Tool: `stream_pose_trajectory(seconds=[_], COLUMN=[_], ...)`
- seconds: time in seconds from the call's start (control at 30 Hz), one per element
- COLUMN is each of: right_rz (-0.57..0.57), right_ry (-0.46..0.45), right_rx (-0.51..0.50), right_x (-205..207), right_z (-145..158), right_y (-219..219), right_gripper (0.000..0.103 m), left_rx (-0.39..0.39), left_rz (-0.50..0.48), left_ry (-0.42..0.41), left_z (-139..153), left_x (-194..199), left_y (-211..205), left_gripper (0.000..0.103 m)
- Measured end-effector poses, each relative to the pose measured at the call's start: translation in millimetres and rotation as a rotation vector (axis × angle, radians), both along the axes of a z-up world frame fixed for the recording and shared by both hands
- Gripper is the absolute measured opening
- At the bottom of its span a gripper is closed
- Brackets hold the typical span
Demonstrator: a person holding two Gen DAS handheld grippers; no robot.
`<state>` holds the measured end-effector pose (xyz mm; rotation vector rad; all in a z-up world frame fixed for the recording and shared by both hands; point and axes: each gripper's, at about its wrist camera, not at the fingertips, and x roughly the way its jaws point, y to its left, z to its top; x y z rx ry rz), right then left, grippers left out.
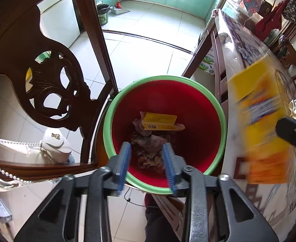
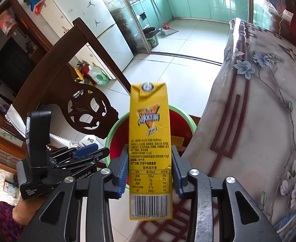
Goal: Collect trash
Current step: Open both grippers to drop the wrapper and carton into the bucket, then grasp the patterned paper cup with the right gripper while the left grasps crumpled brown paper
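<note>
Right gripper (image 2: 149, 171): your jaws flank the yellow carton (image 2: 150, 151), pads look just off it.
Left gripper (image 1: 148, 167): released, empty, over the red bin (image 1: 198, 104).
Small yellow box (image 1: 159, 122): in bin, left of table (image 2: 258, 121).

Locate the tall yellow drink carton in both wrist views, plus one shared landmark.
Left wrist: yellow drink carton at the right edge, motion-blurred, in front of the table.
Right wrist: the carton stands center frame between the right gripper fingers, over the bin.
Shared landmark: the red bin with the green rim, lower center in both; the carved chair back sits to its left.
</note>
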<state>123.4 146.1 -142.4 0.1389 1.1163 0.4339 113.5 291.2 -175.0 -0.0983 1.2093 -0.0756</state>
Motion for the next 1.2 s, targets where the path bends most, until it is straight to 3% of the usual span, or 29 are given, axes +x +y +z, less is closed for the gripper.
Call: stream_pose_trajectory(seconds=[0.13, 0.37, 0.57, 0.63, 0.73, 0.87, 1.1, 1.2], right_rz=[-0.003, -0.003, -0.043, -0.068, -0.138, -0.282, -0.685, -0.800], right_ry=[-0.044, -0.094, -0.127, -0.132, -0.141, -0.141, -0.118, -0.105], right_rx=[-0.016, -0.043, -0.076, -0.085, -0.101, -0.154, -0.099, -0.068], right_x=[-4, -11, -24, -30, -42, -57, -60, -47], right_z=[8, 25, 39, 41, 45, 46, 45, 41], right_y=[0, -6, -33, -48, -81, -151, -322, -383], right_gripper=[0.049, 0.050, 0.050, 0.050, 0.050, 0.051, 0.059, 0.059], left_rx=[0.001, -0.002, -0.013, -0.004, 0.010, 0.016, -0.020, -0.032], left_rz=[0.006, 0.004, -0.018, -0.041, -0.107, -0.203, -0.312, -0.333], left_ry=[-0.016, -0.026, -0.049, -0.061, -0.075, -0.091, -0.093, -0.099], left_z=[5, 9, 19, 23, 28, 35, 43, 49], left_x=[-2, -5, -7, -7, -7, -9, -21, -28], left_y=[0, -4, -18, -28, -47, -79, -150, -183], left_gripper=[0.044, 0.045, 0.046, 0.051, 0.065, 0.072, 0.075, 0.075])
